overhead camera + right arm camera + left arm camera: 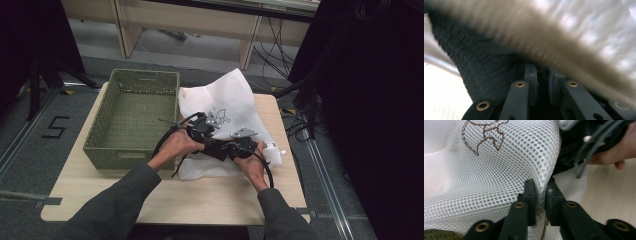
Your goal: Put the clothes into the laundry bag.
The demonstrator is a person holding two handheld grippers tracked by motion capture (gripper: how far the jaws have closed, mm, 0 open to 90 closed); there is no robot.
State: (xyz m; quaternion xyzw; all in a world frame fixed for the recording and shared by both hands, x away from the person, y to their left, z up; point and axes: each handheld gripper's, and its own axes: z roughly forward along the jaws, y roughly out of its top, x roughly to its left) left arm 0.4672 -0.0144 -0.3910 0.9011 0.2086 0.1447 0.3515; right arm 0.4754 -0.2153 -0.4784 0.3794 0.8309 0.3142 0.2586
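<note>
Pale wooden bench (165,200) carries a green woven basket (131,117) and a white mesh bag (227,97) beside it. A fold of bag edge is pinched between the nearly closed left fingers (531,192); it could slip if tugged. The right fingers (531,77) appear nearly closed, their hold too blurred to be told

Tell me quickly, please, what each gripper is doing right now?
Left gripper: closed on a fold of the white mesh bag.
Right gripper: nearly closed; blurred view, so a hold cannot be told.
</note>
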